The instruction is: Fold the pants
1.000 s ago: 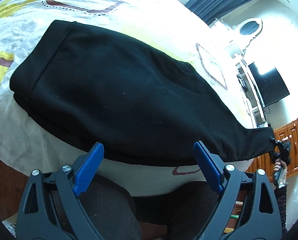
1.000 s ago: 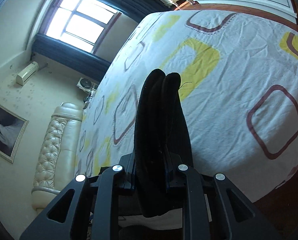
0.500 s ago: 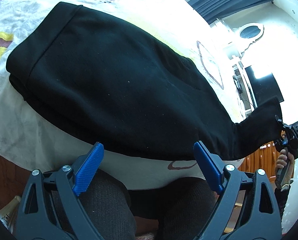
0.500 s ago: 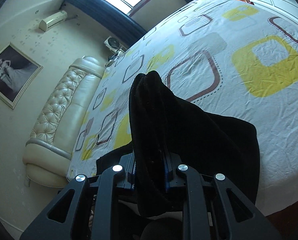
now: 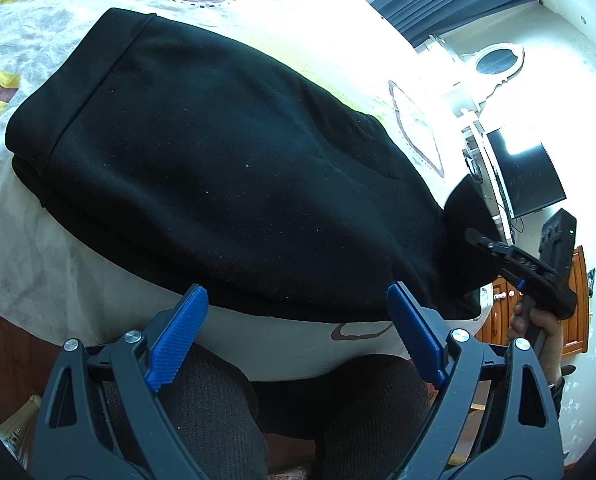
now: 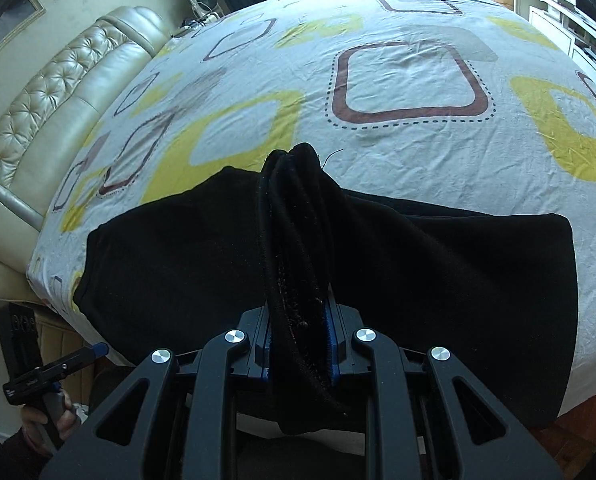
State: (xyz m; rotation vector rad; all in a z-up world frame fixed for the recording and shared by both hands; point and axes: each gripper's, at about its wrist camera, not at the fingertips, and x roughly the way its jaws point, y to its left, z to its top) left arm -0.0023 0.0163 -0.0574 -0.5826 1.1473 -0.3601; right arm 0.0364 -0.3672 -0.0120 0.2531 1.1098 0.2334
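Swinging across since a second ago, the right hand-held gripper (image 6: 298,344), clamped on the cuffs, has carried them over the black fleece pants (image 5: 225,168) lying on the patterned bed sheet (image 6: 410,80). Left hand-held gripper (image 5: 295,336) hangs open, empty. Lengthwise fold seems done; the cuffs look unlanded.

One black pants (image 5: 225,184), one bed (image 6: 410,80), two grippers: left (image 5: 298,336), right (image 6: 298,344).

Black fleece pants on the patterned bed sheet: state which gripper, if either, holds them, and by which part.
The right gripper is shut on the black fleece pants at a bunched narrow end; the left gripper holds nothing.
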